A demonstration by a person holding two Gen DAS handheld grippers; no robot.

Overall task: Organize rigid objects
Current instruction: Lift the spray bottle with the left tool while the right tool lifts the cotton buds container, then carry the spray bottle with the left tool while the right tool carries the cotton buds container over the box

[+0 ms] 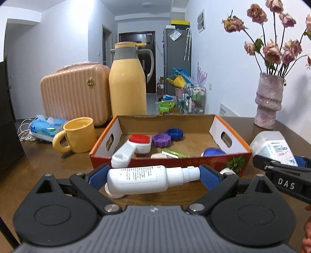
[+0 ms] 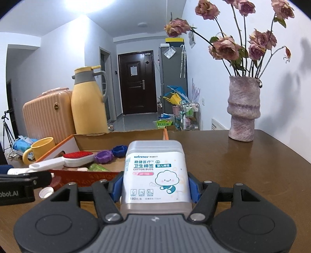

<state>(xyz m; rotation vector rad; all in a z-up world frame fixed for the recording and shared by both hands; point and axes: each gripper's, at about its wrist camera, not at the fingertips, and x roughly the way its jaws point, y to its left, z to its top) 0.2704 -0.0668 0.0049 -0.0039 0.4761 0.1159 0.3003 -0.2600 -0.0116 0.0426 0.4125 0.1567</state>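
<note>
Bottle [image 1: 143, 180] lay crosswise in my left claw [image 1: 153, 175], cotton-bud tub [image 2: 155, 175] clamped in the right claw [image 2: 155, 186]; I feared either clipping the box [image 1: 213, 161] wall near the table's front edge.

**Even indoor light, strong fisheye bend**

I see a bright, cool room on both feeds. On the right wrist view a ceiling light [image 2: 85, 5] blows out to white glare at the top edge, and the wall below it fades bluish. The flowers [image 2: 231, 46] throw soft grey shadows on the wall to their right. The table [image 2: 243, 167] carries a dull sheen, with faint shadows under what stands on it. Both pictures curve hard at the rim, with black corners. On the left wrist view the suitcase [image 1: 75, 93] and jug [image 1: 127, 81] look slightly soft, and the hallway behind is grainy. The label on the cotton-bud box [image 2: 155, 171] reads sharp.
</note>
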